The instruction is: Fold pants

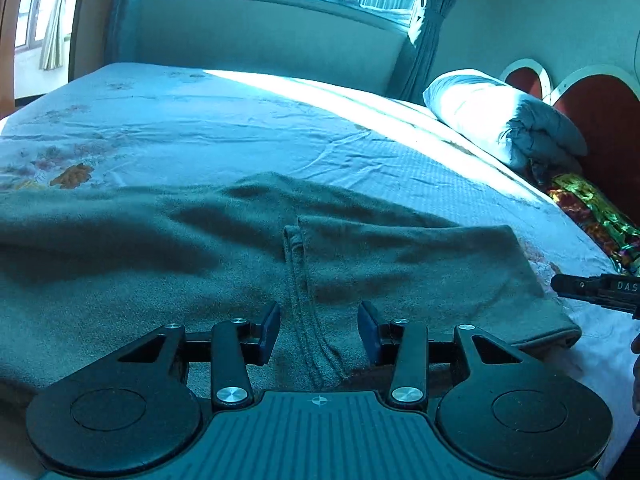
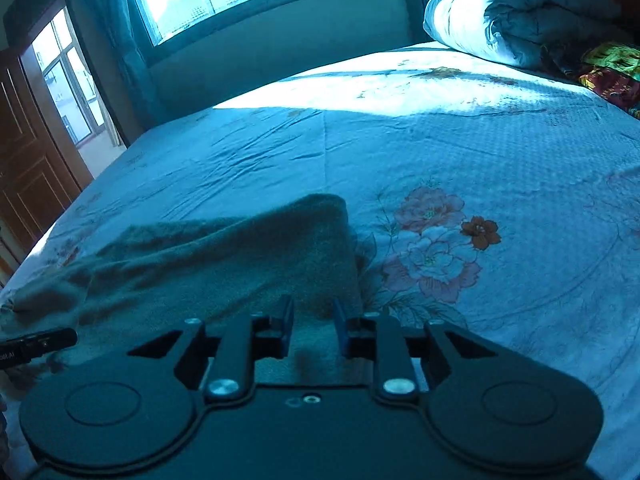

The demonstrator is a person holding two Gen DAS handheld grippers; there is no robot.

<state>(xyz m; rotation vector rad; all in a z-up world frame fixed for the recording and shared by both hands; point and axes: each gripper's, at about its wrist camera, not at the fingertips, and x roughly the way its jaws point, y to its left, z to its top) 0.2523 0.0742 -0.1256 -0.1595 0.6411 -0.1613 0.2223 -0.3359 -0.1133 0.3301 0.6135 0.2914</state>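
Grey-green pants [image 1: 200,248] lie spread across the near part of the bed, with a seam and an overlapped layer running down the middle. My left gripper [image 1: 319,330] is open, low over the pants, its fingers either side of the seam. In the right wrist view the pants [image 2: 224,252] reach to a raised end near the flower print. My right gripper [image 2: 312,330] is open, with its fingers over the pants' right end. The right gripper's side also shows at the right edge of the left wrist view [image 1: 600,290].
The bed sheet [image 2: 460,152] is pale with flower prints. A rolled quilt [image 1: 500,120] and a colourful pillow [image 1: 592,212] lie by the red headboard [image 1: 608,120]. A window and curtains stand beyond the far bed edge. A wooden door [image 2: 28,160] is at left.
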